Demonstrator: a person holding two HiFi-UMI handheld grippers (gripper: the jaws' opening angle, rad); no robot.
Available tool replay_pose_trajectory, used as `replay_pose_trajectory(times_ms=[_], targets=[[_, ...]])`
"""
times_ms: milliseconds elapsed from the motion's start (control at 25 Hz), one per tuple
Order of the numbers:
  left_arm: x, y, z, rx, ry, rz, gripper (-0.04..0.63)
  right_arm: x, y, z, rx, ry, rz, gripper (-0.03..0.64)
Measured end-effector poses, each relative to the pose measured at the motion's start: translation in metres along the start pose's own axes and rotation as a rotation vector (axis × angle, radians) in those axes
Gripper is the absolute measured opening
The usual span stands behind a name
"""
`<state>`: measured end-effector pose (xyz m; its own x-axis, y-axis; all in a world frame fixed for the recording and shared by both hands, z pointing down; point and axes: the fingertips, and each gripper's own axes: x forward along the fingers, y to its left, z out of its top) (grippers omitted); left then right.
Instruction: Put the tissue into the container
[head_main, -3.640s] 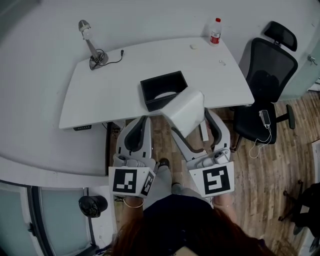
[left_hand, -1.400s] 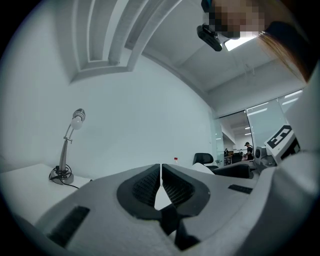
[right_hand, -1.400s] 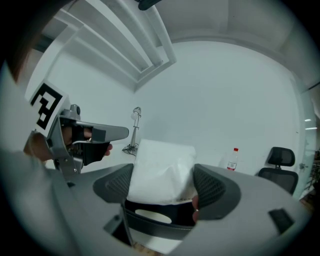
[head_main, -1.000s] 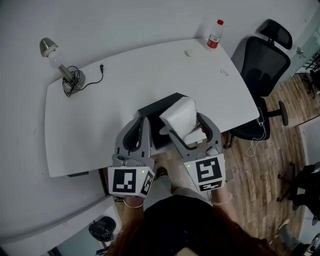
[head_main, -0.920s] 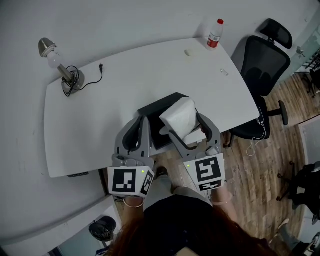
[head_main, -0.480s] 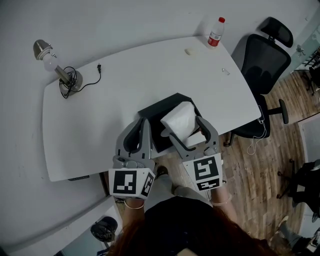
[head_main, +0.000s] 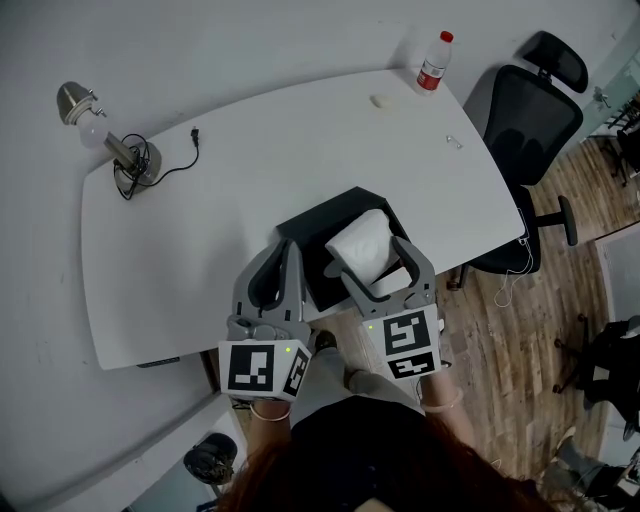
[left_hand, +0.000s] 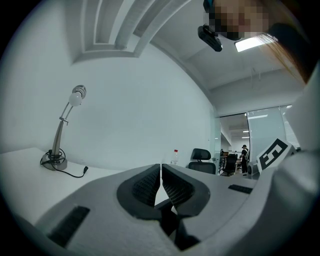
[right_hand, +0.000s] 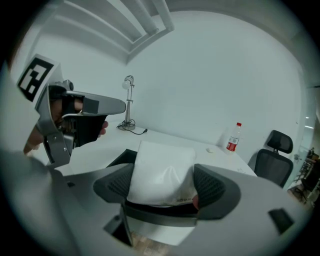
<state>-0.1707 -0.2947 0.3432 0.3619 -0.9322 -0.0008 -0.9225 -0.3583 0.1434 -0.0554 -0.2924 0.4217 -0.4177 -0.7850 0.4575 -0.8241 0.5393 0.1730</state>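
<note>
- R claw (head_main: 368, 254) (right_hand: 162, 183): clenched on the white tissue pack (head_main: 360, 238) (right_hand: 161, 167), pads pressing both its sides; pack tilted, its top end twd the far edge.
- R claw reaches fwd from the near edge; pack sits over the black container (head_main: 318, 211) (right_hand: 118, 159).
- L claw (head_main: 286, 250) (left_hand: 160, 172): pinched together, nothing in it, parked just left of container at the near edge.
- Container: on the white surface (head_main: 250, 165), mid near edge.
- Writing: small print low on pack, too small to read.
- Red-capped bottle (head_main: 431, 62), red label, far R corner; text unreadable.
</note>
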Motion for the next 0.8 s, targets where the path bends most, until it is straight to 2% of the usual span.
replay_pose_trajectory(times_ms=[800], targets=[[0.011,0.012,-0.017,-0.043,0.027,0.001,0.035,0.024,-0.004,-0.023,-0.006,0.185,-0.013,0.396]])
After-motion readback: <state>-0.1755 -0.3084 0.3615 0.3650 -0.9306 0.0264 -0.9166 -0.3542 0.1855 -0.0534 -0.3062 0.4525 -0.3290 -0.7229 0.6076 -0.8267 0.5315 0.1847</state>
